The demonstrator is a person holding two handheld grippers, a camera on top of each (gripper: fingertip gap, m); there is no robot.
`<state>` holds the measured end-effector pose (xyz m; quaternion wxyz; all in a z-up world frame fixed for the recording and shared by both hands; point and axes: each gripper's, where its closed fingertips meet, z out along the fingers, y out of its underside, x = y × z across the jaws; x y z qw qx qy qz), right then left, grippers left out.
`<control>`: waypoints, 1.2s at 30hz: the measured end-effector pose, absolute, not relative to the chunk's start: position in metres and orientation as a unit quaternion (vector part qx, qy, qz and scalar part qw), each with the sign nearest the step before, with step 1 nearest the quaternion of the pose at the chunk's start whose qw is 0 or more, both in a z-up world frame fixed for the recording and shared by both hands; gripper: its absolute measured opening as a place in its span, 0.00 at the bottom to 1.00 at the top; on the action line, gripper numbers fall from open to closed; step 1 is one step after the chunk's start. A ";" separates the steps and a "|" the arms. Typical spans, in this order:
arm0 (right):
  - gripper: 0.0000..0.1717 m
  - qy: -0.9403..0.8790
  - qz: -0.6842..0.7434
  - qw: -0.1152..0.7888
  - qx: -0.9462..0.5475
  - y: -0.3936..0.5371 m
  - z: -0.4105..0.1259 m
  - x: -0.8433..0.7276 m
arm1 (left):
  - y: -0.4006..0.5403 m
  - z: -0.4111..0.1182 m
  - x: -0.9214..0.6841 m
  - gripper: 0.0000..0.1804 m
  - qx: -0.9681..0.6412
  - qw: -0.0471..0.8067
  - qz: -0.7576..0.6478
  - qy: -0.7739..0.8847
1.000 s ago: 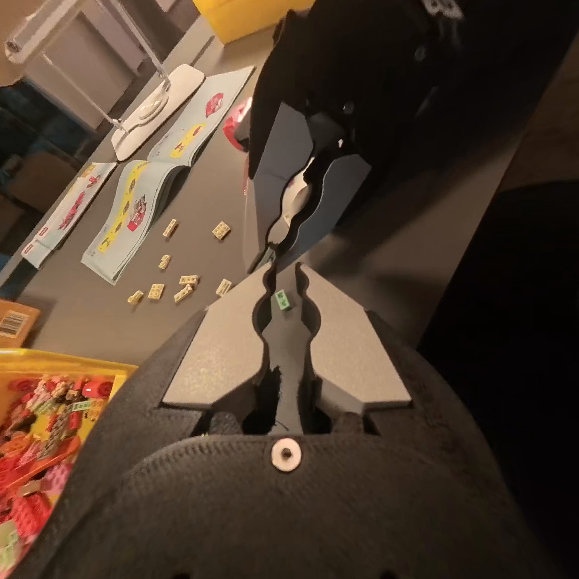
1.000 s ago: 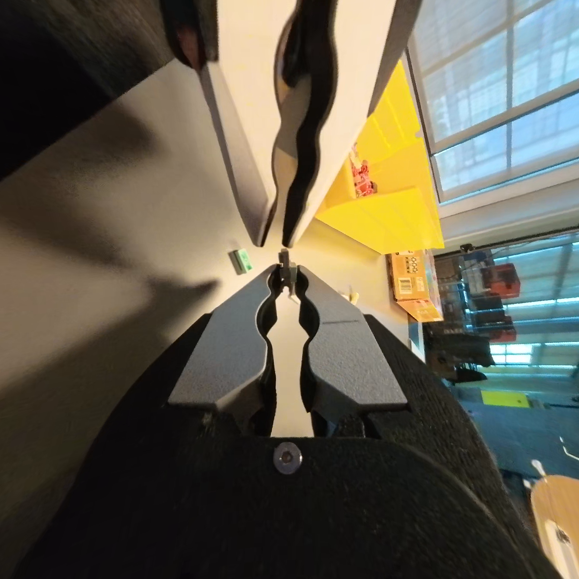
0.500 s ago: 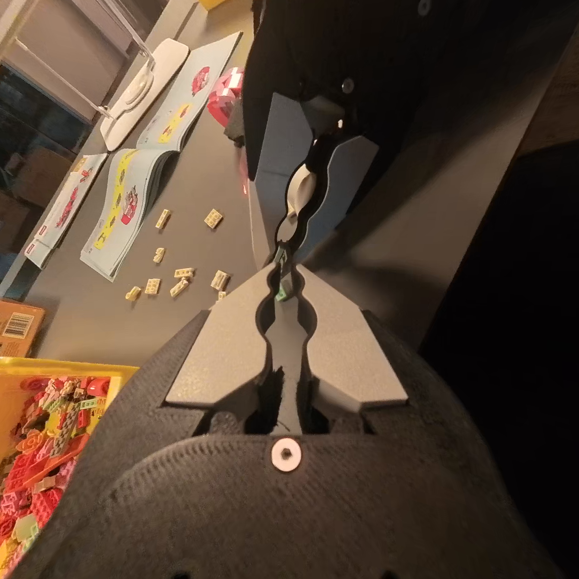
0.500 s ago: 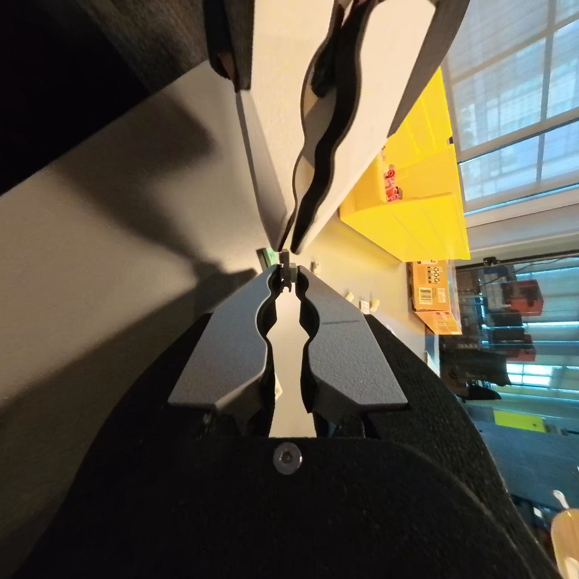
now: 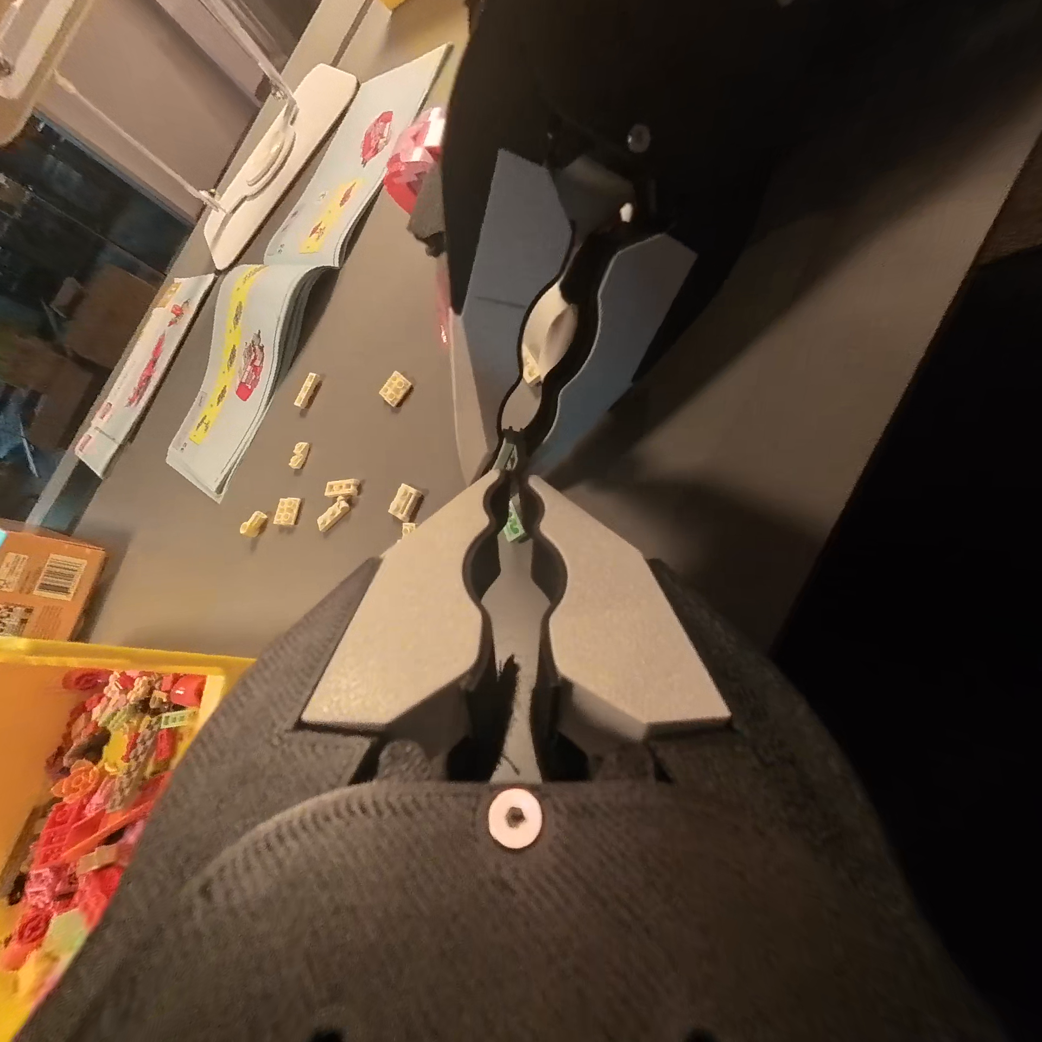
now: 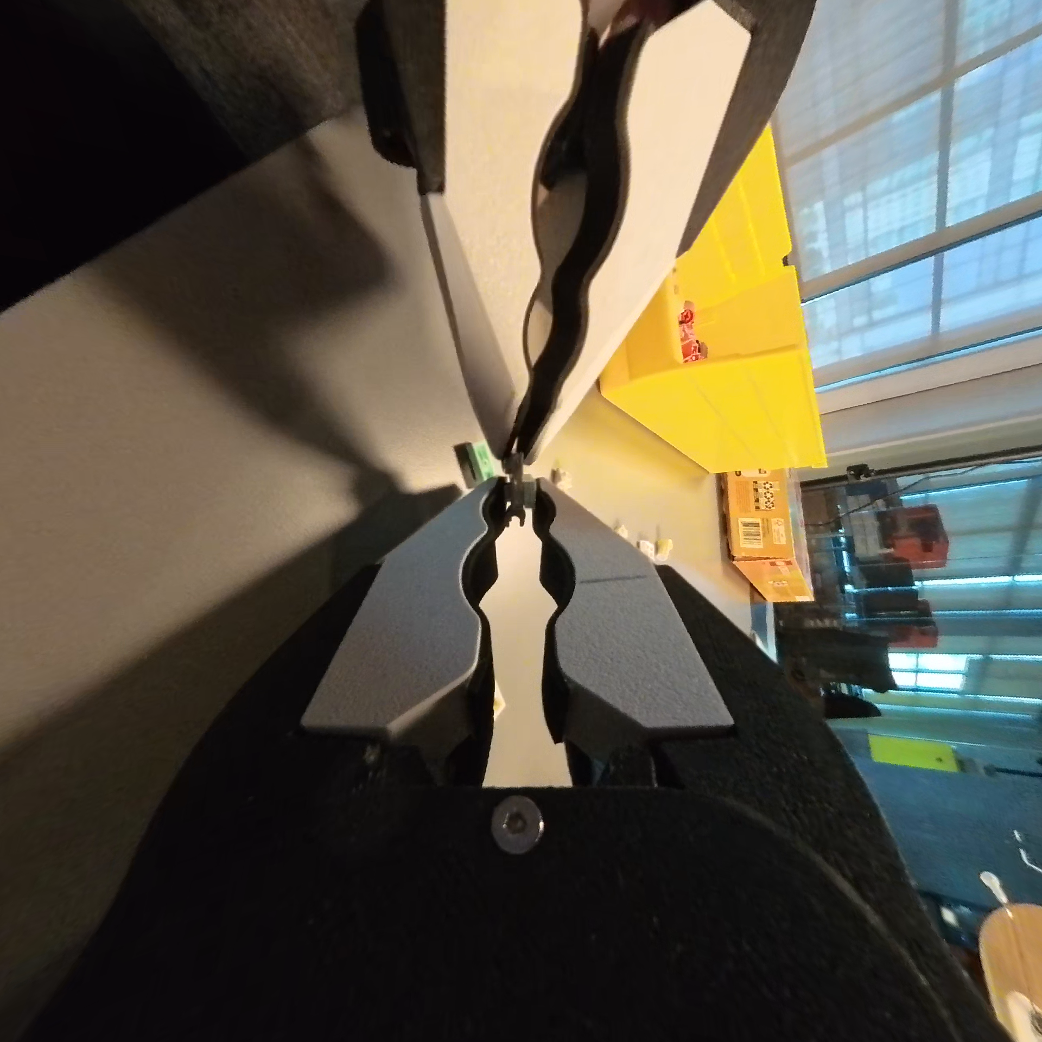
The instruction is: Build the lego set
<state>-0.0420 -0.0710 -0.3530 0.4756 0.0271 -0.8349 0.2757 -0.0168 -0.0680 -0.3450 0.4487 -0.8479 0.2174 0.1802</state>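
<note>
Right hand-held gripper [image 6: 516, 499]: fingertips closed on a small dark grey piece [image 6: 521, 490], pads pressing both its sides. Left hand-held gripper [image 5: 510, 479]: tips drawn together, meeting the right one tip to tip; it nips a thin grey part [image 6: 512, 463] at the far end of that same piece, though the contact is too small to confirm fully. Judgement: with both tools on one tiny piece, any pull or twist should run straight along the shared axis; sideways force could flick it out.

Small green brick [image 5: 514, 521]: lies on the surface [image 5: 349, 338] directly beneath the left tips, ungripped; in the right view it sits at 10 o'clock of the tips.

Surroundings, left view: tan bricks [image 5: 338, 496] scattered at 9 to 10 o'clock; open instruction booklet [image 5: 254, 361] beyond; yellow bin of mixed bricks [image 5: 84, 789] at 8 o'clock; cardboard box [image 5: 45, 581] at 9 o'clock. None obstructs the tips.
</note>
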 end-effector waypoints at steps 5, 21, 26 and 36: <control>0.09 -0.812 0.282 0.510 0.030 -0.071 -0.344 -0.046 | -0.068 -0.337 -0.023 0.01 -0.848 0.472 0.159 0.179; 0.15 -0.716 0.340 0.610 0.010 -0.066 -0.293 -0.045 | -0.083 -0.295 -0.058 0.01 -0.770 0.614 -0.133 -0.109; 0.16 -0.722 0.365 0.588 0.008 -0.071 -0.296 -0.043 | -0.086 -0.278 -0.042 0.01 -0.693 0.620 -0.337 -0.149; 0.17 -0.734 0.369 0.571 0.012 -0.075 -0.303 -0.043 | -0.087 -0.284 -0.042 0.01 -0.671 0.600 -0.399 -0.175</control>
